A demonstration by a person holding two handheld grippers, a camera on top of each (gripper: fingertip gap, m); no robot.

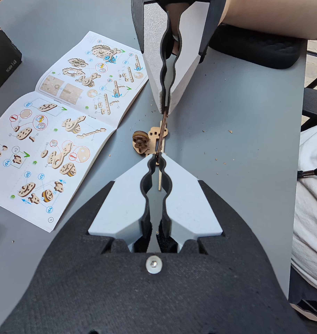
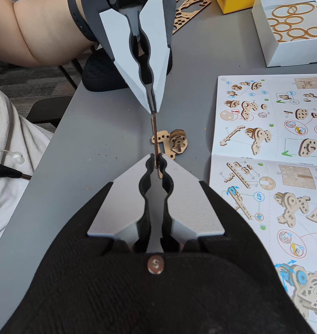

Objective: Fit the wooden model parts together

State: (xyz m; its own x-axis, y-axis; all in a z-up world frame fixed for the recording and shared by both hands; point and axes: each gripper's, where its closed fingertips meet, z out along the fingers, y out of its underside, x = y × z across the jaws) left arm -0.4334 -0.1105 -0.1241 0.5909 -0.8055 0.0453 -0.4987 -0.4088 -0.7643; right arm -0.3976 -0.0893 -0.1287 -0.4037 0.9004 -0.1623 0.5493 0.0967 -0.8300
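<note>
A thin wooden strip (image 1: 162, 132), seen edge-on with dark burnt edges, spans between my two grippers above the grey table (image 1: 235, 117). My left gripper (image 1: 156, 155) is shut on its near end. My right gripper (image 1: 165, 110) comes in from the top, shut on the far end. In the right wrist view the same strip (image 2: 155, 133) runs from my right gripper (image 2: 155, 156) to the left gripper (image 2: 154, 112). Under the strip lies a flat wooden sub-assembly with square holes and a round stacked disc (image 1: 140, 139), also seen in the right wrist view (image 2: 178, 141).
An open instruction booklet (image 1: 60, 126) lies beside the parts (image 2: 266, 144). A white box of wooden rings (image 2: 294, 30), a yellow box (image 2: 235, 5) and a cut-out wooden sheet (image 2: 188, 10) stand at the back. A black box (image 1: 2, 59), a black pad (image 1: 253, 50), a person's forearm (image 2: 36, 36) and wood crumbs are around. About 5 cm separates my left fingertips from my right.
</note>
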